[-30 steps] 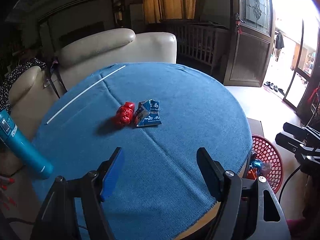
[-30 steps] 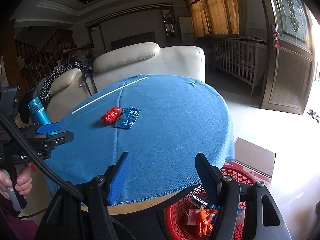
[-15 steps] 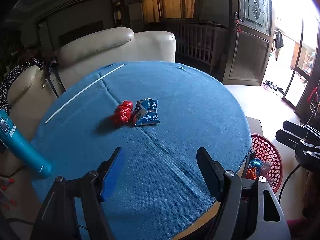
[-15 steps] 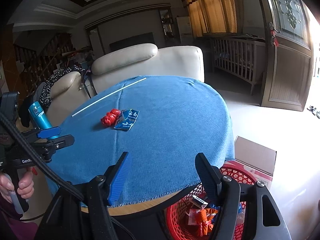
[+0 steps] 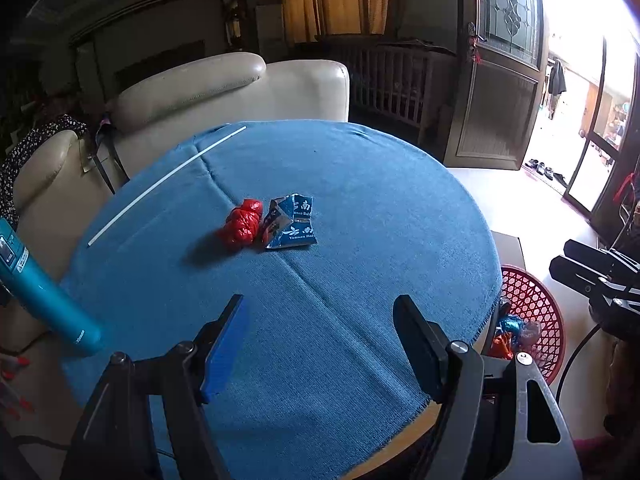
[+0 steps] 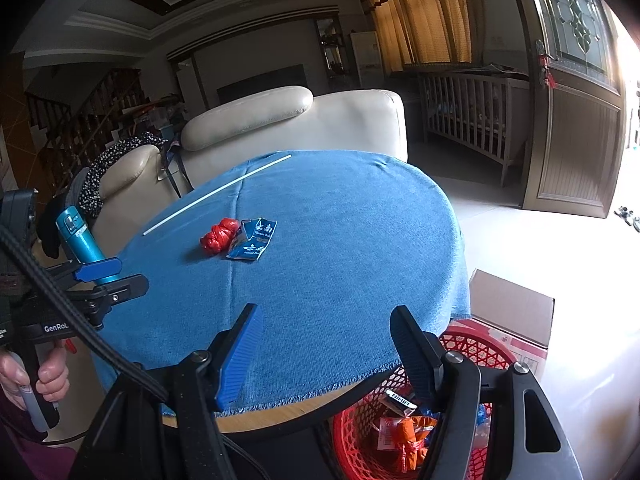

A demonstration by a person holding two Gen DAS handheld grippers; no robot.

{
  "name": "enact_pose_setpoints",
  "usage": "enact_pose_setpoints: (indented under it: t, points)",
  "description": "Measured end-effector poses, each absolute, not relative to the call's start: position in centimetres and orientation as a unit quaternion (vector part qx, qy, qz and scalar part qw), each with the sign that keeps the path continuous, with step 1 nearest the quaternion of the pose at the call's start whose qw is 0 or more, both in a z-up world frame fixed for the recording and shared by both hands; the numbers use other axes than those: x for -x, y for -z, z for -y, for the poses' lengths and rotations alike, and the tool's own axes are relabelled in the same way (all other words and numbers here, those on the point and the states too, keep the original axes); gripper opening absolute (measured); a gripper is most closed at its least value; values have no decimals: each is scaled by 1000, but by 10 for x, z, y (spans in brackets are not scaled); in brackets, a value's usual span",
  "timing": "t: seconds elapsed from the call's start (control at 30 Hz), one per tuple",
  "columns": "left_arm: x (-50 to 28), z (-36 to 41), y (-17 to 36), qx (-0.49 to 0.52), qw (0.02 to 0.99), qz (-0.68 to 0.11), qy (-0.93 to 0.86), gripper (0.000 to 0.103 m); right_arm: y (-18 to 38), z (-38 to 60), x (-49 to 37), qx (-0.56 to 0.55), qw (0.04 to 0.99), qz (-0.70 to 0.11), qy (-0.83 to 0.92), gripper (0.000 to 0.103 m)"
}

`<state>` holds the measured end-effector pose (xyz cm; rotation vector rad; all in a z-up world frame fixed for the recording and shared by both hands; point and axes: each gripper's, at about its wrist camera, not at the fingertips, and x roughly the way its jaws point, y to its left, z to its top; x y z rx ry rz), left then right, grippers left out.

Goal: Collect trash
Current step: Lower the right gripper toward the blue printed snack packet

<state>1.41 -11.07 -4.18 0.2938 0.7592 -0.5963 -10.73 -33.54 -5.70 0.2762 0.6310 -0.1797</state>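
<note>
1. The round desk [image 5: 360, 200] under its blue cloth carries everything I am after. I stand at its near rim so both arms can reach the middle.
2. The red basket [image 6: 472, 344] sits on the floor at the desk's edge, about 4 o'clock from the centre in the left wrist view. It already holds wrappers, and I judge it was put low and close so trash can be dropped straight off the edge.
3. My left hand-held gripper [image 5: 320, 340] hovers over the near cloth with its jaws spread wide and nothing between them, aimed at the trash ahead at 12 o'clock.
4. My right hand-held gripper [image 6: 324, 352] is likewise wide apart and empty. It hangs over the near rim, above the basket.
5. A teal bottle [image 6: 82, 246] stands at the desk's 9 o'clock edge, well apart from the trash. I leave it alone.
6. A thin white rod [image 5: 166, 186] lies towards 11 o'clock; whether it counts as trash I cannot tell.
7. The torn blue packet [image 5: 292, 222] lies near the middle of the desk.
8. The crumpled red wrapper [image 5: 240, 228] lies just beside the packet at its 9 o'clock, possibly touching it.
</note>
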Motion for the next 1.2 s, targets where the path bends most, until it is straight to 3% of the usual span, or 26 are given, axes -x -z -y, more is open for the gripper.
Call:
enact_pose_setpoints:
  t: [1.2]
  points:
    - [-12,114,42,-141,872,-367,290,75,63,348,108,-170,931,-307,97,70]
